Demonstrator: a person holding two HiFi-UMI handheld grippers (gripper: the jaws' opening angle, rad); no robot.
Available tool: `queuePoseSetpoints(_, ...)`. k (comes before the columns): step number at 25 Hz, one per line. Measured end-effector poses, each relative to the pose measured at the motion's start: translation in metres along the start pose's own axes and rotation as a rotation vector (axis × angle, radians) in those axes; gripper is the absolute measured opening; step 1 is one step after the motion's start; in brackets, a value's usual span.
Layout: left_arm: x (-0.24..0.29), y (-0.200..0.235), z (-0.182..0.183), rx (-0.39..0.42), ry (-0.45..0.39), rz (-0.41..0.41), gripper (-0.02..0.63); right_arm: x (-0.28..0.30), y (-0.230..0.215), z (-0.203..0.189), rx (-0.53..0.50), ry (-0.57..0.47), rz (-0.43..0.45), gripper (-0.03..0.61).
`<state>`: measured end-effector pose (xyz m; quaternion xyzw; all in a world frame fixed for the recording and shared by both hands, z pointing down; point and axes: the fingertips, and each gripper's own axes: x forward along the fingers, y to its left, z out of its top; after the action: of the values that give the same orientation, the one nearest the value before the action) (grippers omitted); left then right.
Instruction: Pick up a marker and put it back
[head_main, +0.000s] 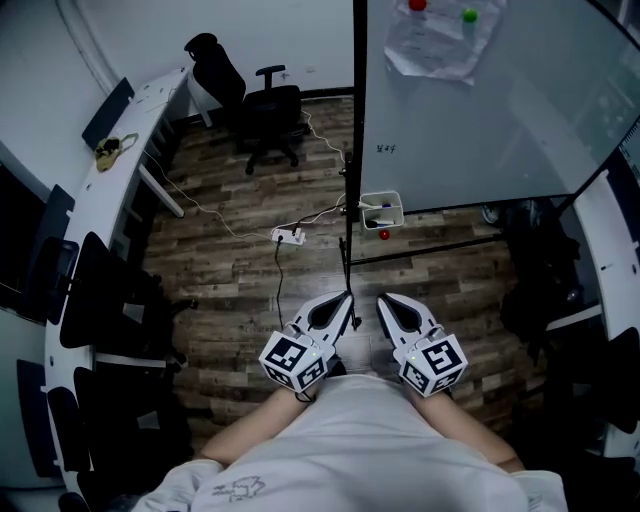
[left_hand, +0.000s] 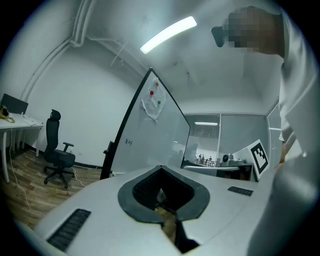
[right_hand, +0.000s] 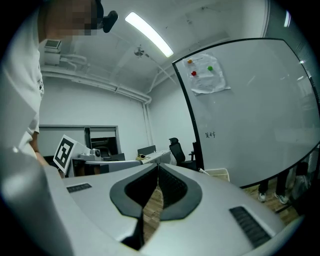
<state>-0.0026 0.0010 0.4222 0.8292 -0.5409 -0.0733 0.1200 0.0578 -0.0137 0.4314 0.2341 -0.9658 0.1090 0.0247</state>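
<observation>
Head view: a marker (head_main: 372, 207) is seen in the tray (head_main: 399, 215) at the lower corner of the whiteboard (head_main: 480, 110), ahead of both grippers and well apart, its long axis seemingly along the tray. The right gripper (head_main: 386, 301) is judged slightly nearer than the left gripper (head_main: 344, 298); both are held shut and empty. The post (head_main: 353, 120) and a power strip (head_main: 288, 236) are found left of the path.

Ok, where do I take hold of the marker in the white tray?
Probably the end of the marker that shows in the open top of the white tray, coming from above: the tray's walls close off its sides. Tilt unclear.
</observation>
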Motion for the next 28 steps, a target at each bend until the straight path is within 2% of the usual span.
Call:
queuePoseSetpoints(5, 0.035, 0.003, 0.000, -0.013, 0.016, -0.060, 0.006, -0.002, -0.028, -0.004, 0.006, 0.011, -0.057, 0.012)
queuePoseSetpoints(13, 0.073, 0.020, -0.001, -0.022, 0.043, -0.128, 0.006, 0.021, -0.054, -0.010, 0.009, 0.045, -0.089, 0.012)
queuePoseSetpoints(19, 0.097, 0.049, 0.009, 0.004, 0.062, -0.179, 0.005, 0.059, -0.071, -0.003, -0.007, 0.053, -0.105, 0.012)
queuePoseSetpoints(28, 0.136, 0.117, 0.038, 0.047, 0.090, -0.275, 0.006, 0.138, -0.102, 0.024, -0.020, 0.021, -0.183, 0.012)
